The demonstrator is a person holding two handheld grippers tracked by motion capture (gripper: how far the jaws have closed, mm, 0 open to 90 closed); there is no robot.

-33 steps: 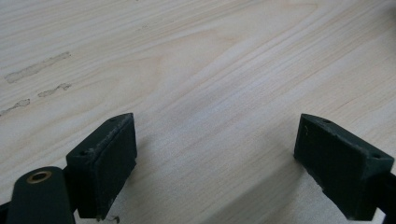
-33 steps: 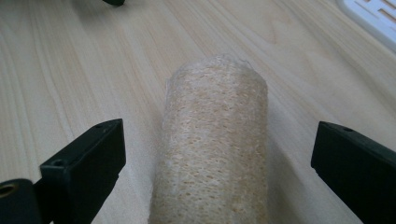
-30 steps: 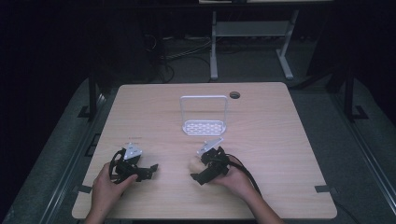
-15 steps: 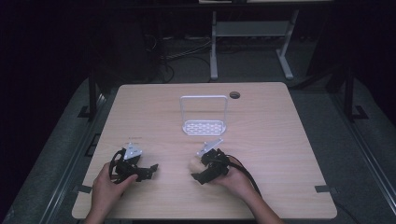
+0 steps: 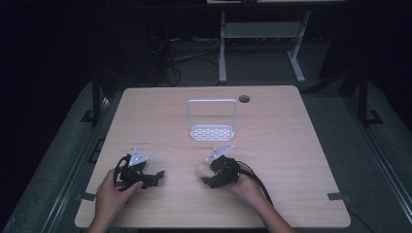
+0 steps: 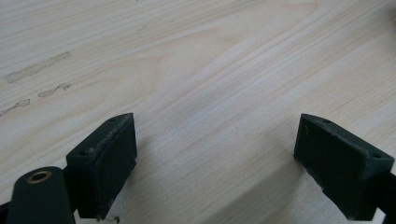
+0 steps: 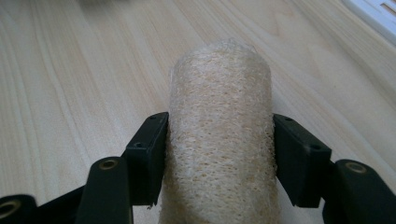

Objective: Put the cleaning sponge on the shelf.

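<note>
Loofah-like, pale tan and coarsely woven, the sponge roll (image 7: pixel 219 135) lies on the wooden table (image 5: pixel 291 145) between the two black jaws of the right gripper (image 7: pixel 219 154). Both pads press against its flanks in the right gripper view, one on each side, and the fibrous cylinder runs away from the camera along the line of the jaws, its rounded far end standing clear beyond them. The jaws have just been closing, and they now stand about halfway in, stopped by the roll's width (a grip, then, not a bare closing).

From the high view the same roll (image 5: pixel 201 169) shows as a small light patch at the tip of the right gripper (image 5: pixel 208 175), which a hand holds low over the table. Taking the white wire rack (image 5: pixel 212 120) as the landmark: the roll lies on the person's side of the rack, near it but apart from it, roughly in line with the rack's left edge. A corner of that rack (image 7: pixel 373 14) shows at the upper right of the right gripper view.

Farther to the left of the rack, and also on the person's side of it, the left gripper (image 5: pixel 156 175) sits in the other hand. Its jaws stand wide apart in the left gripper view (image 6: pixel 215 154), with only bare wood grain between them.
</note>
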